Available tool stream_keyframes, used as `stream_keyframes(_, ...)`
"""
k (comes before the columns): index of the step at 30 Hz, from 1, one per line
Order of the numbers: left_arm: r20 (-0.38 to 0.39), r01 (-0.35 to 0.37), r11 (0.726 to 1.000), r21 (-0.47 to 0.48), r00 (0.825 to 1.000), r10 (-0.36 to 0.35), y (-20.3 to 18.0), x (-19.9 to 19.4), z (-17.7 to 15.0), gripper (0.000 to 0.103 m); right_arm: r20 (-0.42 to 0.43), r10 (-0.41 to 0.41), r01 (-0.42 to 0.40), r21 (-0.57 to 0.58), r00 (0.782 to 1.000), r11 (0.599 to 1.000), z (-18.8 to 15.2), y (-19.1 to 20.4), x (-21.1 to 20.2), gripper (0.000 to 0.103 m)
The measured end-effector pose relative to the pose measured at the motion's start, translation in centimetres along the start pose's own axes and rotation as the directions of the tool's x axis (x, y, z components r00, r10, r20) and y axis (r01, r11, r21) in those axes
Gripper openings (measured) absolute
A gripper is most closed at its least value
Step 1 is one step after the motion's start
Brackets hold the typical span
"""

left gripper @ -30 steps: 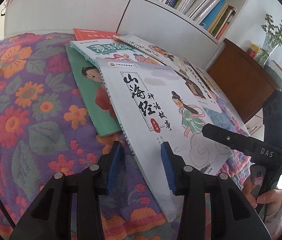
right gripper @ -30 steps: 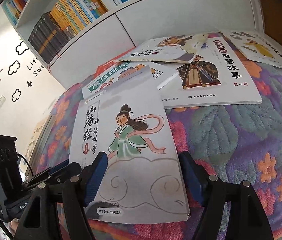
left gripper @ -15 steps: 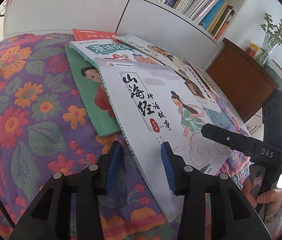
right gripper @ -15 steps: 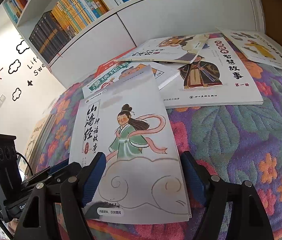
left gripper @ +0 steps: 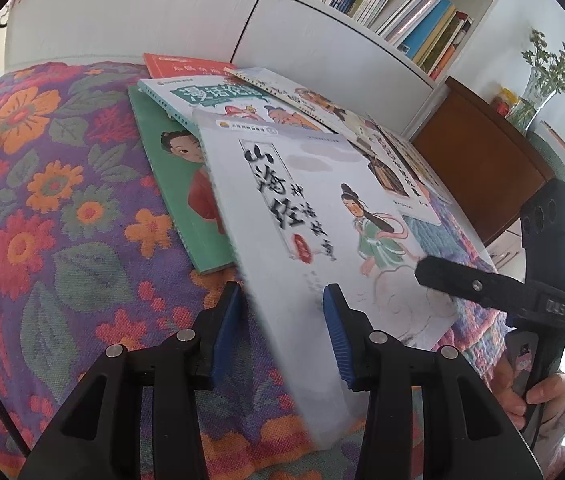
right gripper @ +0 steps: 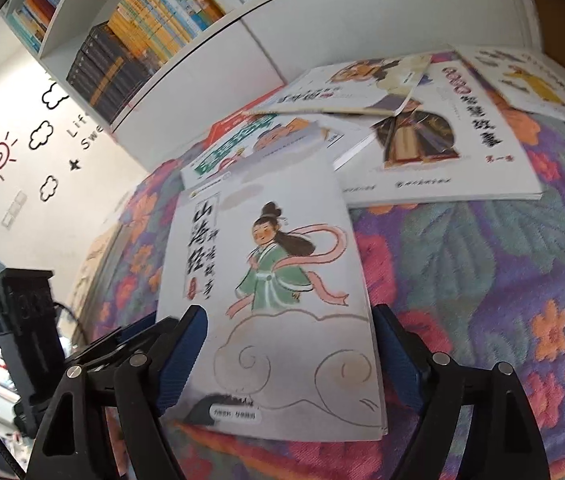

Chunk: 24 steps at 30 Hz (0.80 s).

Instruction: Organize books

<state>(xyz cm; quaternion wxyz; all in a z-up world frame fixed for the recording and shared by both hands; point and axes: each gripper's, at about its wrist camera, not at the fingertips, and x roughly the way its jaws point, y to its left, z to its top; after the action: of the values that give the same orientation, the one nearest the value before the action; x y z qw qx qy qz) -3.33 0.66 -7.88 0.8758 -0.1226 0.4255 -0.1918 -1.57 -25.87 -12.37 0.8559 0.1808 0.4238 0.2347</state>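
A white picture book (left gripper: pixel 302 200) with black brush lettering and a green-robed figure lies on top of a loose spread of books on a flowered cloth (left gripper: pixel 62 220). My left gripper (left gripper: pixel 282 332) is open at the book's near spine edge. That edge runs between the blue pads without being pinched. In the right wrist view the same book (right gripper: pixel 282 272) has its near end between the fingers of my right gripper (right gripper: pixel 288 360). Those jaws are opening and the pads do not press it. One of the right gripper's fingers (left gripper: pixel 478 284) reaches over the book's right corner.
Under and behind it lie a green book (left gripper: pixel 178 200), a teal-titled book (left gripper: pixel 218 96), a red book (left gripper: pixel 178 66) and a large white book (right gripper: pixel 442 152). White shelves (left gripper: pixel 382 8) packed with books stand behind. A wooden cabinet (left gripper: pixel 482 160) is at the right. A hand (left gripper: pixel 542 396) holds the right gripper.
The right gripper's jaws have spread wider. The white book's near end has shifted slightly and looks blurred. The left gripper has stayed where it was.
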Motion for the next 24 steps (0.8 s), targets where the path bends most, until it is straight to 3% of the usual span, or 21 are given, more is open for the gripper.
stream_keyframes(3,-0.071,-0.059,0.998,0.023,0.996,0.060,-0.3,-0.6,0.3,0.040,-0.098,0.114,-0.112,0.018,0.989,0.993,-0.3,0.7,0.3,0.083)
stream_keyframes(7,-0.139,0.007,1.000,-0.010,0.990,-0.008,1.3,-1.2,0.5,0.039,-0.186,0.171,-0.183,-0.045,0.968,0.982,-0.6,1.9,0.2,0.082)
stream_keyframes(8,-0.140,0.046,0.998,-0.050,0.989,-0.052,2.1,-1.1,0.6,0.038,-0.194,0.180,-0.189,-0.027,0.964,0.982,-0.6,1.6,0.4,0.078)
stream_keyframes(10,-0.143,0.099,0.990,-0.104,0.983,-0.114,3.1,-1.1,0.8,0.038,-0.200,0.188,-0.188,0.019,0.962,0.982,-0.7,0.3,1.0,0.061)
stream_keyframes(12,-0.143,0.142,0.978,-0.155,0.976,-0.164,4.2,-0.9,0.9,0.032,-0.183,0.215,-0.209,0.052,0.959,0.976,-0.3,-1.1,1.3,0.037)
stream_keyframes(13,-0.147,0.153,0.972,-0.180,0.972,-0.181,4.9,-0.7,1.0,0.025,-0.176,0.243,-0.230,0.094,0.954,0.969,-0.2,-2.0,1.6,0.034)
stream_keyframes(16,-0.143,0.203,0.941,-0.271,0.958,-0.247,6.4,-0.4,1.0,0.020,-0.166,0.328,-0.297,0.190,0.930,0.936,0.5,-3.7,2.8,0.025)
stream_keyframes(19,-0.136,0.223,0.921,-0.321,0.951,-0.277,7.0,-0.1,0.8,0.018,-0.153,0.319,-0.287,0.199,0.935,0.937,0.8,-3.6,3.3,0.022)
stream_keyframes(24,-0.142,0.134,0.964,-0.229,0.975,-0.170,4.9,-0.6,1.2,0.018,-0.144,0.198,-0.182,0.117,0.970,0.976,0.7,-1.4,2.5,0.020)
